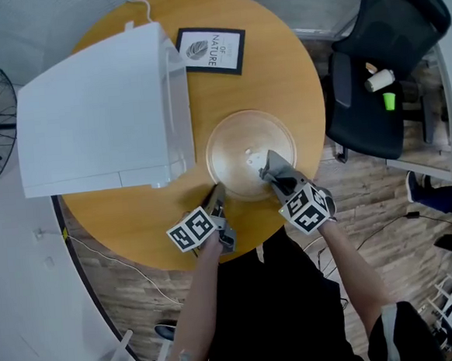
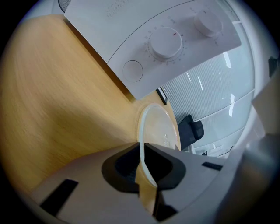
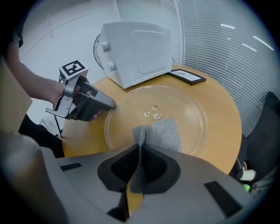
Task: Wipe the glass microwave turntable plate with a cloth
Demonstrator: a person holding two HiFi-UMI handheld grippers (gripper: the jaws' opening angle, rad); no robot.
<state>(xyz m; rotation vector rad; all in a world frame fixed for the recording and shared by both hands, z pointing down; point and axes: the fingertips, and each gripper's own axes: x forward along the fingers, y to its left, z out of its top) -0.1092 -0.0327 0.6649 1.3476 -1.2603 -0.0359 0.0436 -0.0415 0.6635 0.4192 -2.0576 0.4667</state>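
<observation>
Plate (image 1: 235, 145) is laid flat on the round counter (image 1: 280, 70), just beside the microwave (image 1: 96, 116). Left gripper (image 1: 215, 194) jaws are clamped on the plate's near rim, so it is pinned. Right gripper (image 1: 268, 165) jaws are clamped on the grey cloth (image 3: 164, 133), which is spread on the glass just short of centre. The key relation: most of the glass lies ahead of the right jaws, towards the far rim, and the right hand is nearer. Plate is seen as clear glass, round, with small raised nubs at centre.
</observation>
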